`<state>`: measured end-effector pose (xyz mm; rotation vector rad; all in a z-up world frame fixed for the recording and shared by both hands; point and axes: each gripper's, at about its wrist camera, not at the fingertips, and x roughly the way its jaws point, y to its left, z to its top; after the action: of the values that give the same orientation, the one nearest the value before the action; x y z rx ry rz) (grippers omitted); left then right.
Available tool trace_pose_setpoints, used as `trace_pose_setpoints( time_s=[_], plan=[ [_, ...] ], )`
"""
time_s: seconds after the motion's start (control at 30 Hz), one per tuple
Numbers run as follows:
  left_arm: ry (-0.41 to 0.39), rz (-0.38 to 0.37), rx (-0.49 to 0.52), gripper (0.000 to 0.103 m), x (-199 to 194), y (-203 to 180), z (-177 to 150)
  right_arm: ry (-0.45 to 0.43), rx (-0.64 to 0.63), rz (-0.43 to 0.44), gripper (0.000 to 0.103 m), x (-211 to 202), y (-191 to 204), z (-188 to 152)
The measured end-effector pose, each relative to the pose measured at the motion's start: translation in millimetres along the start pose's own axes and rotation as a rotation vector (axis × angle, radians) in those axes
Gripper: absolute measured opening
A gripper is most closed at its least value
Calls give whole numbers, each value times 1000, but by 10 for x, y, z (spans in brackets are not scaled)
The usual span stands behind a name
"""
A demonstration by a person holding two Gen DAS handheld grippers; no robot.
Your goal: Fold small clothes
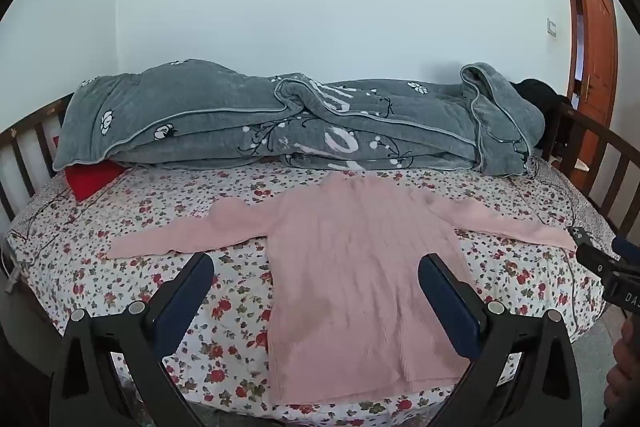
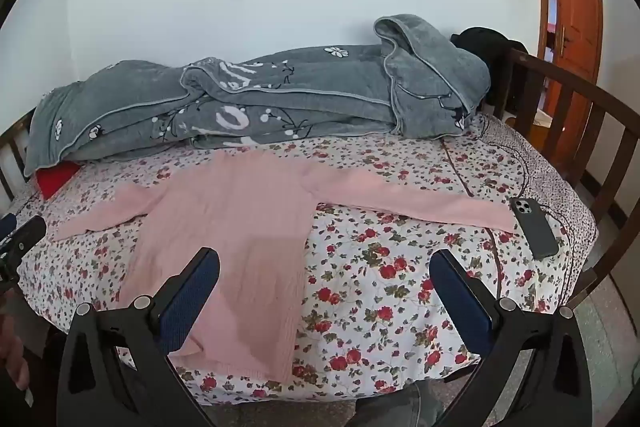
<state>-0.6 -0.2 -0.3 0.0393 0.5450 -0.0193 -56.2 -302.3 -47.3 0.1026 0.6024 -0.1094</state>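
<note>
A pink knit sweater lies flat on the flowered bed sheet, both sleeves spread out to the sides, hem toward the near edge. It also shows in the right wrist view. My left gripper is open and empty, held above the sweater's lower body. My right gripper is open and empty, held above the sheet just right of the sweater's body. The right gripper's body shows at the right edge of the left wrist view.
A rumpled grey blanket lies along the back of the bed. A red cloth pokes out under its left end. A phone with a cable lies by the right sleeve's cuff. Wooden rails bound the bed's ends.
</note>
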Motion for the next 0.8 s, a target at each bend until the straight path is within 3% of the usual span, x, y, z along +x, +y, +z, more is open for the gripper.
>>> trace_pose_setpoints(
  time_s=[0.8],
  plan=[
    [-20,33,-54,103,-33,21,-45,18,-24,17,103,-24,83,-35]
  ],
)
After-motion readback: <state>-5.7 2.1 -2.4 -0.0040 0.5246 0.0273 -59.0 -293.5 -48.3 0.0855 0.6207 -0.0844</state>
